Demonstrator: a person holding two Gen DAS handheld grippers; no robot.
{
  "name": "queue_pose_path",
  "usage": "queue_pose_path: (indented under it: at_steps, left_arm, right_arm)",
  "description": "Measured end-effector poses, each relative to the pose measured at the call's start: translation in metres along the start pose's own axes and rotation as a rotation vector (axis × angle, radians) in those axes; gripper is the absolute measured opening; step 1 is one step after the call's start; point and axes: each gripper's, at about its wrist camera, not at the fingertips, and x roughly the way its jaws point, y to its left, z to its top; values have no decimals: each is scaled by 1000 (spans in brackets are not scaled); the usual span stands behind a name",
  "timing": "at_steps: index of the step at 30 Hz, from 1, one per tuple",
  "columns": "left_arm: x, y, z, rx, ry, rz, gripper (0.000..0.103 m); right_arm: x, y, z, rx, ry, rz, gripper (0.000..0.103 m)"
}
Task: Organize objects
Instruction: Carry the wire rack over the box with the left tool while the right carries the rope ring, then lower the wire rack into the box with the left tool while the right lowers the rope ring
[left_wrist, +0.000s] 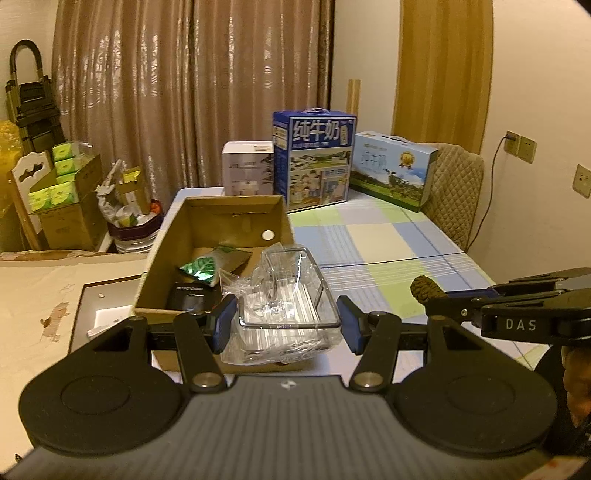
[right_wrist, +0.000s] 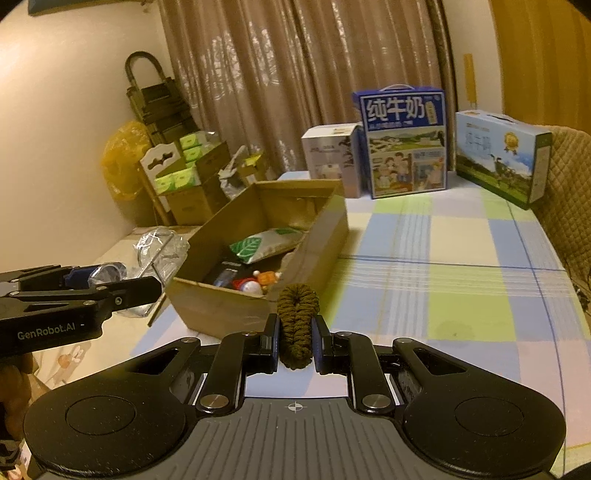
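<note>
In the left wrist view my left gripper (left_wrist: 287, 326) is shut on a clear wire-rimmed basket wrapped in plastic film (left_wrist: 284, 306), its blue pads (left_wrist: 225, 325) pressed against both sides. The basket hangs over the near right corner of an open cardboard box (left_wrist: 207, 236). Inside the box lie a green leaf-print packet (right_wrist: 255, 247), a black item and small toys (right_wrist: 258, 280). My right gripper (right_wrist: 295, 343) is shut on a braided olive-brown cord loop (right_wrist: 297, 321), held just right of the box above the checked tablecloth (right_wrist: 461, 288). From the right wrist view, the left gripper (right_wrist: 147, 288) holds the basket (right_wrist: 159, 254) clear of the table.
At the table's far end stand a blue milk carton case (left_wrist: 314, 158), a white box (left_wrist: 247, 170) and a second milk case (left_wrist: 391, 170). A padded chair (left_wrist: 454, 192) sits at the far right. Boxes, a bin and a folded ladder crowd the floor at left.
</note>
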Motion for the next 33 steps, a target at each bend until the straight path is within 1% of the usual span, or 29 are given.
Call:
queue_pose_path:
  at_steps: [10,18,24,33]
  left_arm:
    - [-10,27,-2,-17,0,38,53]
    - [-8,44,4,-5,11,62,53]
    - [-1,55,6,6,31,72,53]
    - [16,66,10,12,59,64,53]
  right_arm:
    - [18,30,9,-43,2,40,14]
    - [36,47,20,-59,5,66,14]
    - [49,55,28,-67,5,80,14]
    - [68,56,35,-65,17,86,14]
